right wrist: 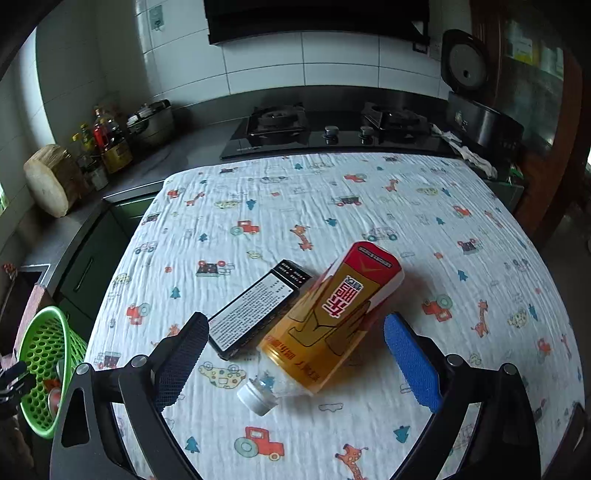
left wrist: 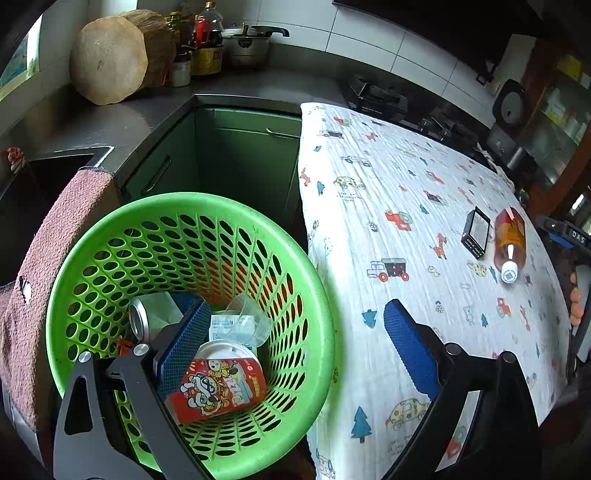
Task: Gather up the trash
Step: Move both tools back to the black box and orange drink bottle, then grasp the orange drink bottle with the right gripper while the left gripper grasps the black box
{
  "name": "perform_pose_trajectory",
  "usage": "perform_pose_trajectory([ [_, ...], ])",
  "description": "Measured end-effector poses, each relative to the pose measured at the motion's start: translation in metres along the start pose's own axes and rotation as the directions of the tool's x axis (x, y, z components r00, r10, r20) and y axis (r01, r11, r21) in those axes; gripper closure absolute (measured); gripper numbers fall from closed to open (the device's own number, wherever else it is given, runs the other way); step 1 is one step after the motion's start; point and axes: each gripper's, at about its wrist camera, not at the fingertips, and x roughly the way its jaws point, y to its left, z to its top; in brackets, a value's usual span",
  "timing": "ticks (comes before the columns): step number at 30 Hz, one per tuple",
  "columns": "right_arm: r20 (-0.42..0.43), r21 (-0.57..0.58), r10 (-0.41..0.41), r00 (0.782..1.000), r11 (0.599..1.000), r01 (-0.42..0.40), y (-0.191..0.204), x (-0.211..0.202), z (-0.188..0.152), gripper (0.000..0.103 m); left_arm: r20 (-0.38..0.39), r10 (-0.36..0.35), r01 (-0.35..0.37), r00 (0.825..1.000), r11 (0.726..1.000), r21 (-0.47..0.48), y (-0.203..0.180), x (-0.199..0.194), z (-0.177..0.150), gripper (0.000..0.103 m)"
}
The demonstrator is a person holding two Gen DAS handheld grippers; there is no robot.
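My right gripper (right wrist: 295, 354), jaws spread and empty, straddles the bottle (right wrist: 328, 321) at frame centre, long axis running lower-left cap to upper-right; left gripper (left wrist: 295, 343), also open, hangs over the basket (left wrist: 325, 295).

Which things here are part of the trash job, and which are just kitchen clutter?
Job: bottle, black box, green basket with can, red cup, clear cup.
Clutter: chopping block, pot, sauce bottles, stove.
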Motion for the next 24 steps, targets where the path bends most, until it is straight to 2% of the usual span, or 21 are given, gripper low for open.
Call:
perform_pose_trajectory([
  [4, -0.078, 0.114, -0.001, 0.997, 0.993, 0.009, -0.023, 0.023, 0.007, 0.010, 0.001, -0.004, 0.004, 1.000, 1.000, 0.001, 0.002, 0.002, 0.001, 0.009],
  [8, -0.140, 0.241, 0.054, 0.989, 0.970, -0.019, -0.038, 0.045, 0.010, 0.010, -0.001, -0.008, 0.008, 1.000, 1.000, -0.005, 0.006, 0.004, 0.001, 0.009],
  [14, -0.184, 0.341, 0.087, 0.979, 0.940, -0.020, -0.044, 0.069, 0.014, 0.010, -0.014, 0.000, 0.000, 1.000, 1.000, 0.004, 0.010, 0.009, -0.002, 0.009],
  [18, -0.213, 0.428, 0.119, 0.970, 0.904, -0.017, -0.052, 0.086, 0.012, 0.011, -0.016, 0.007, -0.006, 1.000, 1.000, 0.005, 0.013, 0.010, -0.003, 0.009],
  [24, -0.247, 0.494, 0.146, 0.958, 0.870, -0.005, -0.060, 0.104, 0.005, 0.026, -0.023, 0.007, -0.006, 1.000, 1.000, 0.005, 0.012, 0.015, 0.000, 0.009],
])
